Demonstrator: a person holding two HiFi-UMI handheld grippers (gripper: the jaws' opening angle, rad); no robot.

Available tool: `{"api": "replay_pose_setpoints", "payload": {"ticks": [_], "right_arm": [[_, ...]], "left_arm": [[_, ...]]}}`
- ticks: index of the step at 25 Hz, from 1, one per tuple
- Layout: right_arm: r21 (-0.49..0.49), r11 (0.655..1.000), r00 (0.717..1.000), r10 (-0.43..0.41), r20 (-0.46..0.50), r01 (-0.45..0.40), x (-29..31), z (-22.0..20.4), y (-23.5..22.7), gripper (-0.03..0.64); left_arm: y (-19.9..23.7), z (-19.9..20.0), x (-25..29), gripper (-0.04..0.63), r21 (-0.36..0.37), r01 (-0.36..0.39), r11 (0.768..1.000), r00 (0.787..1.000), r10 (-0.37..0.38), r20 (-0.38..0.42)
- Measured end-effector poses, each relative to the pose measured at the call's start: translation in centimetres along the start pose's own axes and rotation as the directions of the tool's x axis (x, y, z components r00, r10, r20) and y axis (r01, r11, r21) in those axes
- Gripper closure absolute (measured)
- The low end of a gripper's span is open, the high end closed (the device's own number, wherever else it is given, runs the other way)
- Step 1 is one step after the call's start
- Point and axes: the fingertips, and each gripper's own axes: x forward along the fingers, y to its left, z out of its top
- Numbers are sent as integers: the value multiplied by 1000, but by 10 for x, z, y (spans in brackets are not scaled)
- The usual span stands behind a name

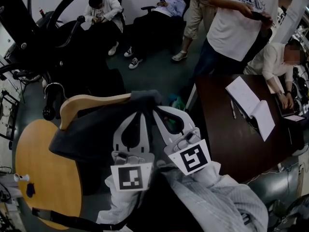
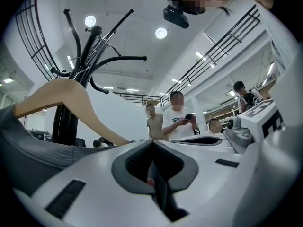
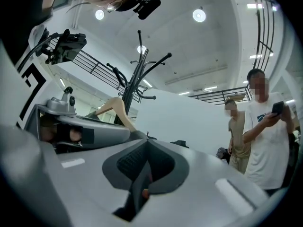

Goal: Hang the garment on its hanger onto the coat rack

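left tool [image 1: 142, 109] clenched on garment [image 1: 82, 139] | right tool [image 1: 157, 110] likewise (tips side by side) | hanger [image 1: 96, 102] near coat rack [image 2: 66, 122]

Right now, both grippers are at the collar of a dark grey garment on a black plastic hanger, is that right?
No. The hanger is pale wood, not black plastic; the head view shows it. The left gripper and right gripper are at the collar of the dark grey garment.
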Motion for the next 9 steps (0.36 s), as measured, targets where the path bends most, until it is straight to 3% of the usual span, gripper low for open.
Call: {"api": "replay_pose_setpoints", "payload": {"ticks": [9], "right_arm": [[-13, 1000, 1000, 16, -12, -17, 0, -6, -3, 617]], "left_arm": [[-3, -5, 6, 591, 6, -5, 1000, 1000, 5, -9]]}}
